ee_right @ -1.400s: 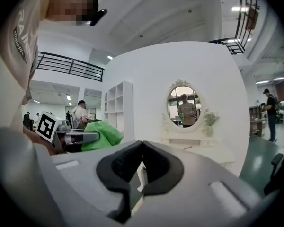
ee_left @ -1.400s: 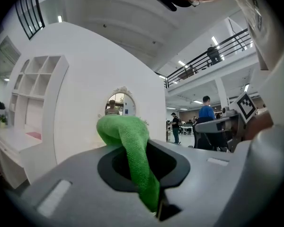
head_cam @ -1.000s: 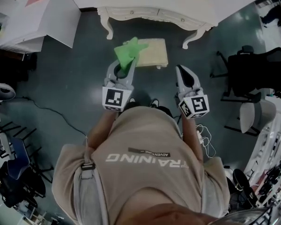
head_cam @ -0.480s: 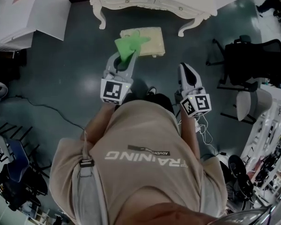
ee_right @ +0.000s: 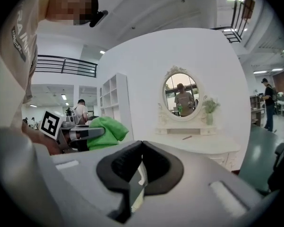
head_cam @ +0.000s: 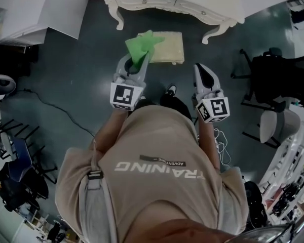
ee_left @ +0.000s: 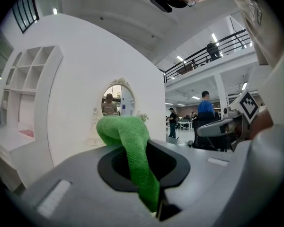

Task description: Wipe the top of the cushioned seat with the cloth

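Cloth (head_cam: 142, 46) – green and bunched – sticks up out of the left gripper (head_cam: 136, 69), whose jaws are clamped on its lower end. In the left gripper view the cloth (ee_left: 128, 143) rises from between the dark pads and flops over to the left. From the head view it covers the near left corner of the seat (head_cam: 169, 47), but whether it touches the cushion I cannot tell.

The seat is a pale, square, cushioned stool. It stands on the dark floor (head_cam: 81, 70) just in front of a white bench (head_cam: 167, 6) with curved legs, roughly between those legs.

The right gripper (head_cam: 201, 71) is held beside the left one, well apart from it and to the right of the seat. Its jaws are together with nothing between them – in the right gripper view the two dark pads meet at the top. That view also catches the cloth (ee_right: 105, 131) and the left gripper's marker cube (ee_right: 51, 124) off to the left.

Both gripper views look level at a white wall. An oval mirror (ee_right: 181, 96) stands on the bench (ee_right: 199, 143), with a small vase (ee_right: 209, 112) just beside it. A white shelf unit (ee_right: 114, 103) is to the left of the mirror.

On the floor, a cable (head_cam: 55, 118) runs at the left. Black office chairs (head_cam: 278, 77) stand at the right. The person wears a beige shirt (head_cam: 157, 171).
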A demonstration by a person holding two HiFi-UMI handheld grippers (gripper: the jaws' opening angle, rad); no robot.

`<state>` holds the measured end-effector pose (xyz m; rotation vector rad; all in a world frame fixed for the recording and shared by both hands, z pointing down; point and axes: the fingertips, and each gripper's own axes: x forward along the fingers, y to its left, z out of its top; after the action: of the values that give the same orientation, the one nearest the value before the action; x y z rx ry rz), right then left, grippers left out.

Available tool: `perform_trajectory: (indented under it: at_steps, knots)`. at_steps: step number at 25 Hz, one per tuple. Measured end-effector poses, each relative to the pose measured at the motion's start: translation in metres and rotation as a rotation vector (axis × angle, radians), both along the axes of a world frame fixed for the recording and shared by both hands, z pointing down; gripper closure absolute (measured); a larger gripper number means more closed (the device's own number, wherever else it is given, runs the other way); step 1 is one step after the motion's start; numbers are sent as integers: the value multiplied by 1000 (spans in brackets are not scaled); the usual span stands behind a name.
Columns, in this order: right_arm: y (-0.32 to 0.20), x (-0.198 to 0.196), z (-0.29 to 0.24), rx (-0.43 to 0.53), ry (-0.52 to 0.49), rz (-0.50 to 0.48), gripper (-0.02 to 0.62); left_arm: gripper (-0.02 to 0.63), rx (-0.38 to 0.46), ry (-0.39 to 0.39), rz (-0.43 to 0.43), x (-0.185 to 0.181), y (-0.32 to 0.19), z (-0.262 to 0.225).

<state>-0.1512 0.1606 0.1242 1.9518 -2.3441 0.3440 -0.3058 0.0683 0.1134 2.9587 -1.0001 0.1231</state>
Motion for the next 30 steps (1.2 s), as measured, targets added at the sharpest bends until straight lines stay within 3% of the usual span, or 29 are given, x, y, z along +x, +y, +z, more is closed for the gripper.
perform_trajectory:
  at_steps: [4, 11, 16, 24, 30]
  knots:
    - [-9, 31, -3, 24, 0, -55, 594, 558, 13, 2, -32, 29, 1, -15]
    - [-28, 95, 14, 23, -91, -132, 594, 558, -10, -57, -124, 83, -8, -14]
    - [-35, 127, 35, 1, -105, -166, 594, 558, -71, -71, -181, 103, -11, 0]
    - [-38, 143, 49, -16, -110, -196, 594, 558, -69, -82, -172, 136, -16, 1]
    - [-48, 132, 58, -32, -146, -194, 594, 558, -122, -47, -211, 119, -27, 11]
